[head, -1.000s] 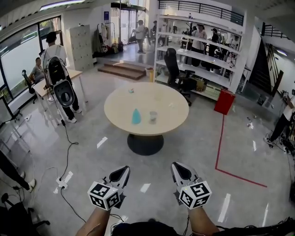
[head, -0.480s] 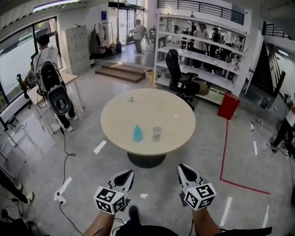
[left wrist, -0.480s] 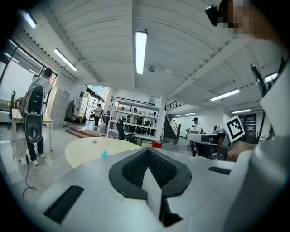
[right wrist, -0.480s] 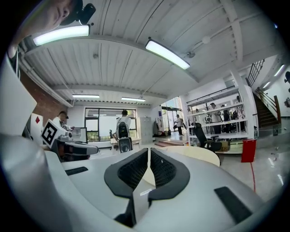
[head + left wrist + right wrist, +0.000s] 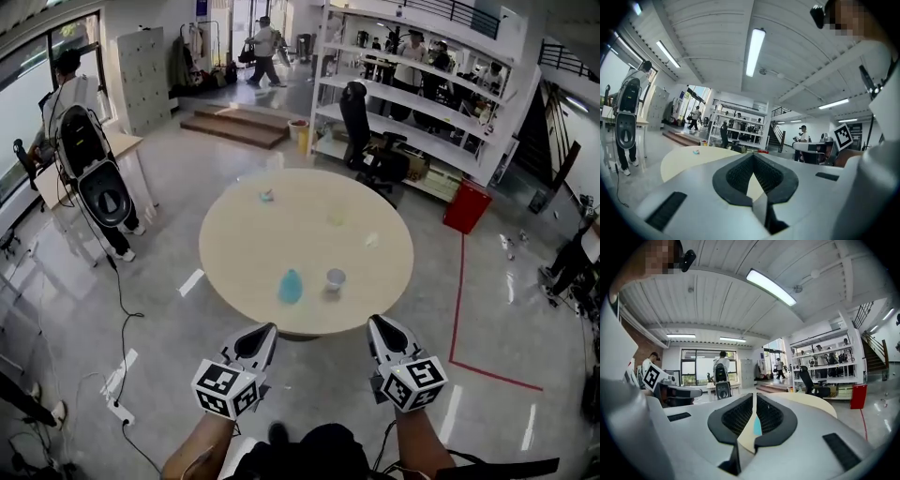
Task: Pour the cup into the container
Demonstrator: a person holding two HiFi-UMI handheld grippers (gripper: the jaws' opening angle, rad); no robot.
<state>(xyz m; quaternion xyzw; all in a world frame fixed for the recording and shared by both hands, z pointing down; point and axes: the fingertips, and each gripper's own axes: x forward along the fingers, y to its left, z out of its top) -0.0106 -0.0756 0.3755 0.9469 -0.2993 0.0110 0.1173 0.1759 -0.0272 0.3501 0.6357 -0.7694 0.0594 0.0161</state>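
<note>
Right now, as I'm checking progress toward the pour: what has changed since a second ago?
The person has walked up to the round table, which now lies just ahead of the left claw and right claw. Nothing grasped. The blue vessel and clear cup stay put on it; both claws stay shut, empty.

Bright ceiling lights, floor glare, fisheye edges

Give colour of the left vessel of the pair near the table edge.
Light teal-blue vessel; the head view shows it best.
</note>
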